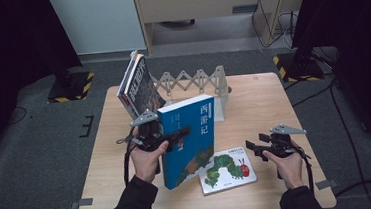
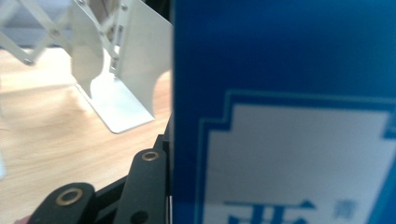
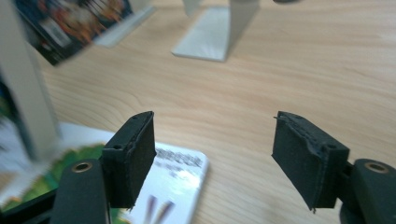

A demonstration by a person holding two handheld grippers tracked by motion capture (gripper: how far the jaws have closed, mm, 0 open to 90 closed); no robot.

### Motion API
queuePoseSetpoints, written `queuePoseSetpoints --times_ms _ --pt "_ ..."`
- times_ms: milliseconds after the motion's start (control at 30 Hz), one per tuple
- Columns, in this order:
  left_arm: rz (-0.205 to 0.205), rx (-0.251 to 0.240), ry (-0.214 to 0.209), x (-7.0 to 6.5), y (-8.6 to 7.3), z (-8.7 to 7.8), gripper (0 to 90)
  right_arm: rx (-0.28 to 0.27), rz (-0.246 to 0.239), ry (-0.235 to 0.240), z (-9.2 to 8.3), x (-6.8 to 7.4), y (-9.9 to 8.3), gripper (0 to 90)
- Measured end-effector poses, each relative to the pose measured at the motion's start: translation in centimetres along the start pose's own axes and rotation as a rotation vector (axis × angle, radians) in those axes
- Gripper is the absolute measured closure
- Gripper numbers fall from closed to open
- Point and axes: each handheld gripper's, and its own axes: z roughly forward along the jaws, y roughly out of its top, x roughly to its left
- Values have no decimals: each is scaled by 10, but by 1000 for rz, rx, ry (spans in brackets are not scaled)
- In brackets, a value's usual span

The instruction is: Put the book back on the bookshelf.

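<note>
Over on the left two books (image 1: 135,83) lean at the end of the white folding rack (image 1: 197,83), and just in front of them the left gripper (image 1: 178,135) is clamped on the spine edge of the big blue book (image 1: 189,139), holding it upright with its bottom corner near the wooden table (image 1: 263,98). Beside its foot lies the caterpillar picture book (image 1: 227,170), flat on the wood, and on the right the right gripper (image 1: 253,147) hangs just beside that book, jaws apart with nothing between them
</note>
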Motion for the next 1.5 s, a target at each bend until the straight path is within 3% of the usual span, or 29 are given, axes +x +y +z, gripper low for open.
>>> queuePoseSetpoints --times_ms 300,467,633,800,1100,1333,1500 --pt "38 -48 111 5 20 -26 604 120 -40 -126 0 -20 -10 247" --pt "22 -30 143 15 26 -30 604 191 -69 -183 3 -27 -14 219" --pt "-25 -17 174 27 27 -26 603 220 -75 -206 6 -33 -18 211" --pt "-29 -17 231 34 37 -20 603 251 -70 -211 10 -38 -21 211" --pt "25 -61 297 35 69 -10 603 221 -92 -238 15 -38 -27 126" --pt "4 -125 296 36 86 -3 603 180 -89 -239 17 -37 -33 62" --pt "5 -131 313 39 95 4 604 168 -86 -240 19 -36 -34 33"
